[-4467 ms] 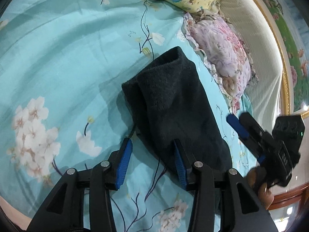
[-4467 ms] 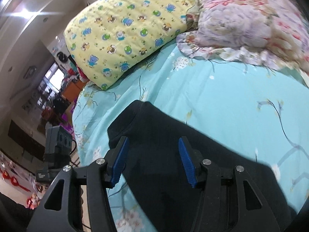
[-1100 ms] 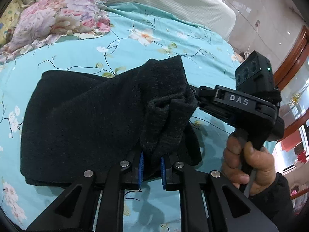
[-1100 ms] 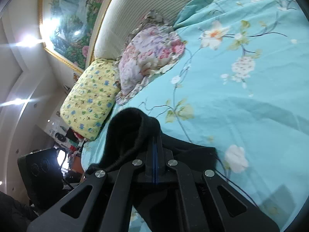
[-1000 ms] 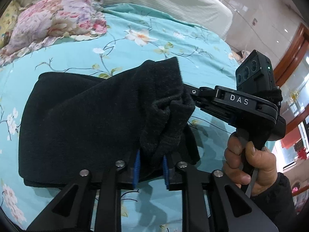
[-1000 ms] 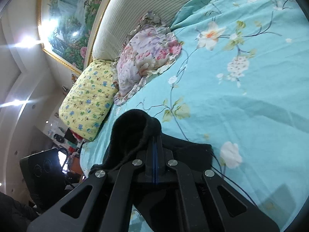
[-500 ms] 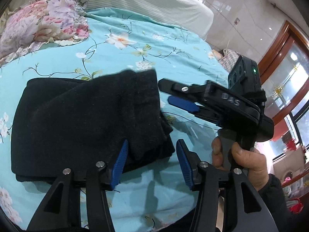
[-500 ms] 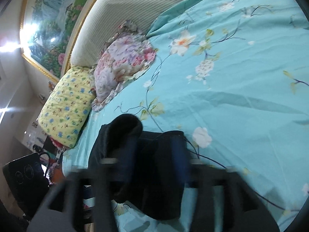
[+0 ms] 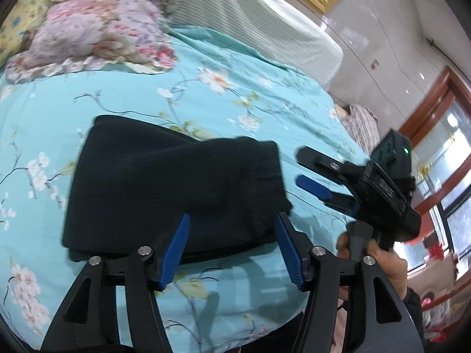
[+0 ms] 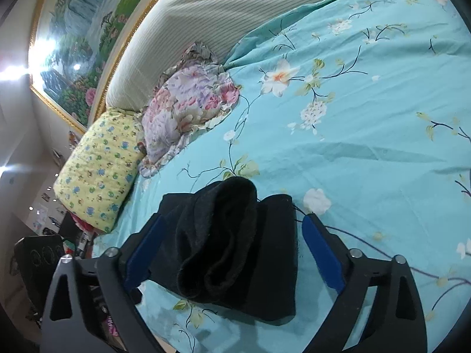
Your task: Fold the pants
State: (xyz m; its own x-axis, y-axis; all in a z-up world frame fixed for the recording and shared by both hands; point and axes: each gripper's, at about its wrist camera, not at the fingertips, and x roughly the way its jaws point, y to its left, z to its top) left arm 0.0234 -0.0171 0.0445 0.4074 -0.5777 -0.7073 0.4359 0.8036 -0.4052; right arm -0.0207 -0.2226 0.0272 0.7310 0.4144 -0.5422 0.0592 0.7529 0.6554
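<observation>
While both jaws are opening off the folded pants [image 9: 176, 188], left gripper [image 9: 232, 247] and right gripper [image 10: 232, 253] empty, this fold looks finished (rumpled cuff at twelve o'clock wants smoothing).

The pants [image 9: 173, 188] are plain black, with no pattern. They lie on a bed sheet [image 9: 241, 117] of light turquoise printed with white and pale pink blossoms, green leaves and thin dark branches. One pillow [image 10: 191, 108] is covered in pink, lilac and white flowers; the other pillow [image 10: 100, 164] is pale yellow with small blue, green and brown figures. The headboard [image 10: 206, 20] is cream with fine stripes. Above it hangs a painting [image 10: 79, 38] in greens and blues inside a gold frame. Both tools are black with blue fingers [image 9: 173, 250].
</observation>
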